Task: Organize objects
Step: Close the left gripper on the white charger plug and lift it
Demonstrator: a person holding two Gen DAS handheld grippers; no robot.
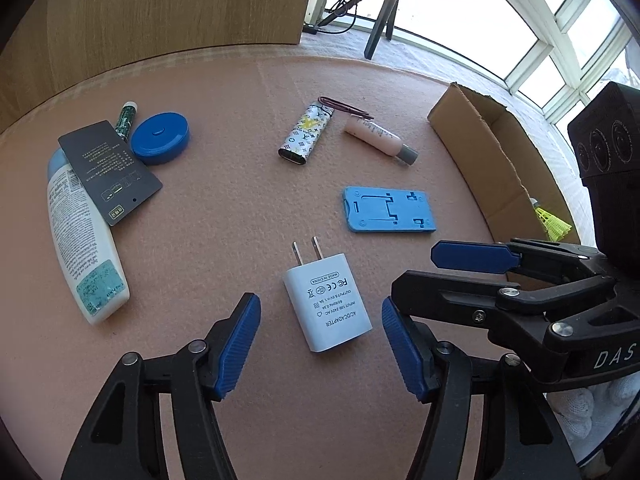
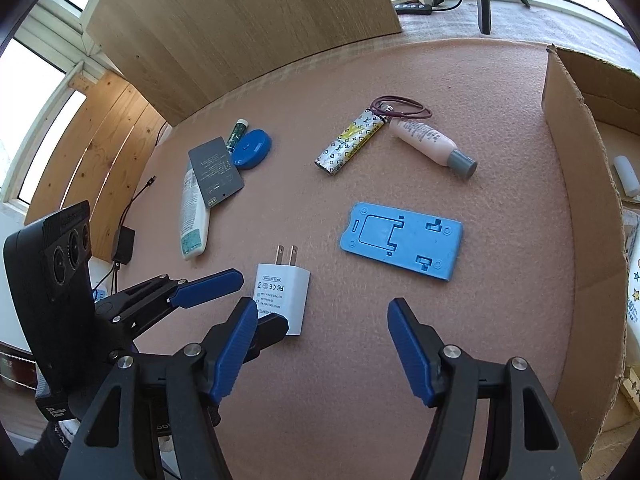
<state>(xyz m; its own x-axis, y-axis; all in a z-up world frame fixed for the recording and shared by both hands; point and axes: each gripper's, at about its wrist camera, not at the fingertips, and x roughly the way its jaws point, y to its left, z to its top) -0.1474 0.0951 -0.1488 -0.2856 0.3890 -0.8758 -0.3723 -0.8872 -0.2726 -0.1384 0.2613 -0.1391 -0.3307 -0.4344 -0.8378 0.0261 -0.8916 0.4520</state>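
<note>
L gripper [image 1: 320, 344] stands w/ jaws apart, white adapter [image 1: 327, 302] loose on the mat between them; R gripper [image 2: 322, 346] also apart, empty, just beside. Cardboard box [image 1: 486, 152] far R. Risk: off-centre squeeze skids the slick adapter away

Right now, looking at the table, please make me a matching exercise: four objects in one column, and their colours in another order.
Things:
1. power adapter
2. phone stand
3. small bottle's cap
4. card

Colours:
A. grey
B. white
C. black
D. blue

Pairs: 1-B, 2-D, 3-A, 4-C
</note>
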